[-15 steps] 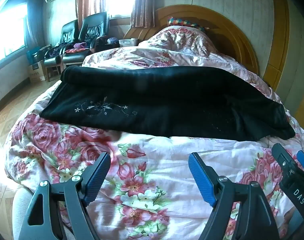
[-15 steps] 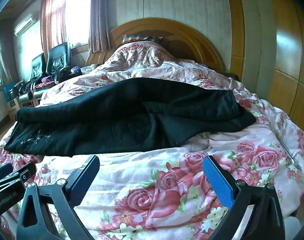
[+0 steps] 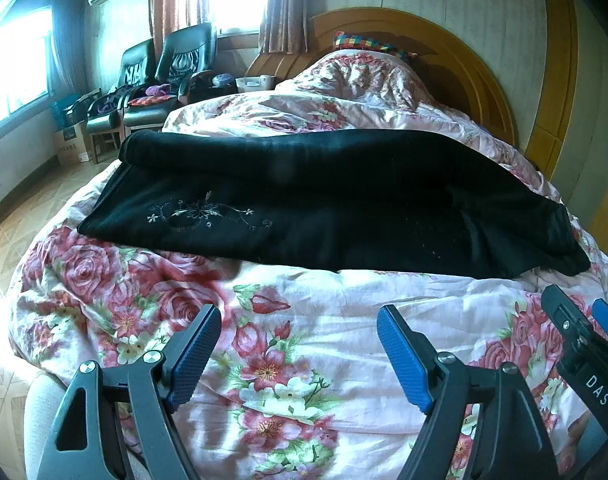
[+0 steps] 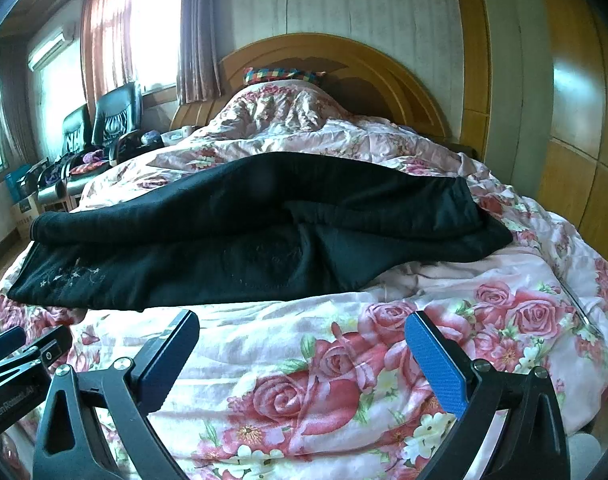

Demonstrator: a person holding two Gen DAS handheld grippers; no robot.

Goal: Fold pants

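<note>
- Across the middle of the bed (image 3: pixel 304 320), one pair of black pants (image 3: pixel 304 208) lies sideways on a floral quilt (image 3: pixel 343 360), one leg already laid lengthwise over the other, embroidered hem end to the left, waistband end to the right.
- One left gripper (image 3: pixel 298 356) hangs near the quilt's front edge, its two blue fingers (image 3: pixel 194 354) wide apart, holding nothing, apart from the pants.
- One right gripper (image 4: pixel 304 364) sits just beside it, its two fingers (image 4: pixel 435 364) also spread and empty.
- Risk, as I judge it: the pants sit on soft, rumpled bedding, so a pinch at the hem could catch quilt fabric too and drag it along.
- Risk: the upper leg looks bunched, so grabbing only one layer could pull the halves apart and skew the next fold.
- Behind the bed: one wooden headboard (image 3: pixel 443 60) and two black armchairs (image 3: pixel 164 76).
</note>
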